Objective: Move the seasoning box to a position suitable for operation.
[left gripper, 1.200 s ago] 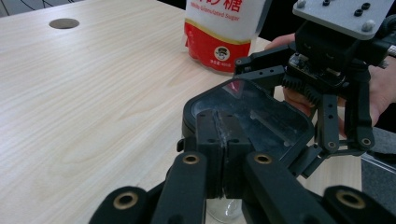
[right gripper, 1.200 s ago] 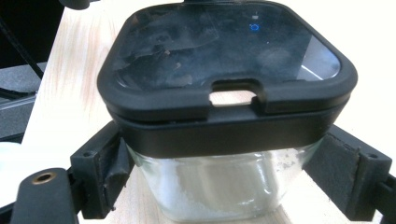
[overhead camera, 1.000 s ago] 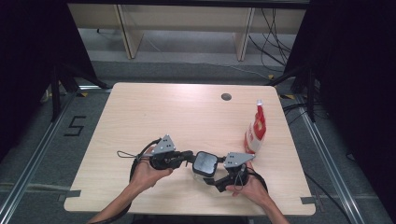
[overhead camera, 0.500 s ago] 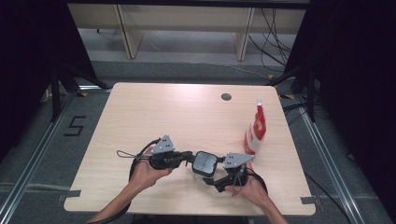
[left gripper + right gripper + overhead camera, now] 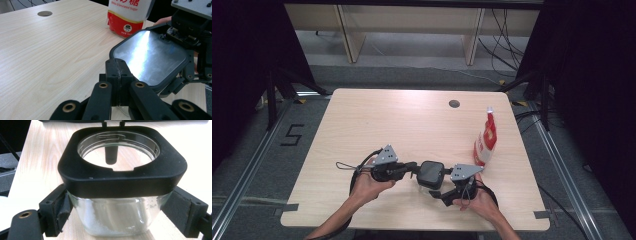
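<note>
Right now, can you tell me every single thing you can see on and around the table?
table: one, light wood, in the middle of the room
hole: one, dark and round, in the table's far side
sugar bag: one, red and white, upright near the table's right edge
jar: one, clear glass with a little white powder at the bottom, near the front edge
lid: one, black and square, on top of the jar
left hand-held gripper: one, black, jaws shut, tips at the lid's edge
right hand-held gripper: one, black, jaws pressed on the jar's two sides
left hand: one, bottom left
right hand: one, bottom right
</note>
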The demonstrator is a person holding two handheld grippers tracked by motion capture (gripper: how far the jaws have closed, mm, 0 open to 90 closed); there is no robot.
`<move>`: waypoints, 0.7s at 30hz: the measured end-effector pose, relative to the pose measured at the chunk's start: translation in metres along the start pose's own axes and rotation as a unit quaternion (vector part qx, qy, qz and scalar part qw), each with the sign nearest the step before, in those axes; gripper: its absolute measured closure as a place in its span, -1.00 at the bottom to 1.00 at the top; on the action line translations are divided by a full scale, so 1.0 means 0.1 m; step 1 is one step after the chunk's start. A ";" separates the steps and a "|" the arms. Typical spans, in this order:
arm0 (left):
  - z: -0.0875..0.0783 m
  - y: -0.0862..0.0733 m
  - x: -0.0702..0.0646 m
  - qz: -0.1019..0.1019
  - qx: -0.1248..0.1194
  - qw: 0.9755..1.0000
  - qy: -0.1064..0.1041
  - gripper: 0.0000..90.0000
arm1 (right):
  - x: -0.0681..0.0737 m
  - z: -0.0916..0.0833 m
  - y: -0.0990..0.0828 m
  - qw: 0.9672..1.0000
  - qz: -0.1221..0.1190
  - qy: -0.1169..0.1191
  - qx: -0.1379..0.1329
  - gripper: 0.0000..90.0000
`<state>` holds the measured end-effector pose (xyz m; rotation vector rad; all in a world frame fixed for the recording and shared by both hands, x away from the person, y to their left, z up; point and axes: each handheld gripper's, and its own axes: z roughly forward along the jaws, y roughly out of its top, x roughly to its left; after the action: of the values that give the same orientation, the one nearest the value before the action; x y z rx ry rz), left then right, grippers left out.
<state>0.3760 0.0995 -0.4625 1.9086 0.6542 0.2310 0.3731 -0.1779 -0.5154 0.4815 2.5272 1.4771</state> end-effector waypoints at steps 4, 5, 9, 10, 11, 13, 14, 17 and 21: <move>0.01 -0.02 0.00 0.003 0.001 1.000 -0.001 0.99 | 0.02 0.01 -0.01 1.000 0.008 -0.004 0.000 -0.63; 0.01 -0.02 0.00 0.003 0.000 1.000 -0.004 0.99 | 0.01 0.01 -0.01 1.000 0.006 -0.004 0.000 -0.63; 0.01 -0.03 0.00 -0.003 -0.001 1.000 -0.002 0.99 | 0.02 0.01 0.00 1.000 0.011 -0.005 0.000 -0.64; 0.01 -0.03 0.00 -0.001 -0.001 1.000 -0.003 0.99 | 0.03 -0.02 0.02 1.000 0.008 -0.010 -0.007 -0.64; 0.00 -0.02 0.02 0.011 0.005 1.000 0.000 0.99 | 0.03 -0.02 0.02 1.000 0.008 -0.010 -0.007 -0.64; 0.01 -0.03 0.01 0.011 0.009 1.000 -0.001 0.98 | 0.04 -0.06 0.04 1.000 0.011 -0.014 -0.015 -0.66; 0.01 -0.05 0.01 0.016 0.013 1.000 0.003 0.98 | 0.05 -0.09 0.06 0.999 0.016 -0.018 -0.021 -0.65; 0.02 -0.10 0.02 0.006 0.015 1.000 0.000 0.98 | 0.12 -0.26 0.15 0.999 0.007 -0.040 -0.034 -0.59; 0.01 -0.08 0.01 0.007 0.013 1.000 -0.002 0.98 | 0.17 -0.47 0.22 0.997 0.005 -0.054 -0.055 -0.14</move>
<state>0.3743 0.1012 -0.4704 1.9384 0.6434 0.2278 0.3470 -0.1998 -0.4727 0.5406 2.3520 1.5397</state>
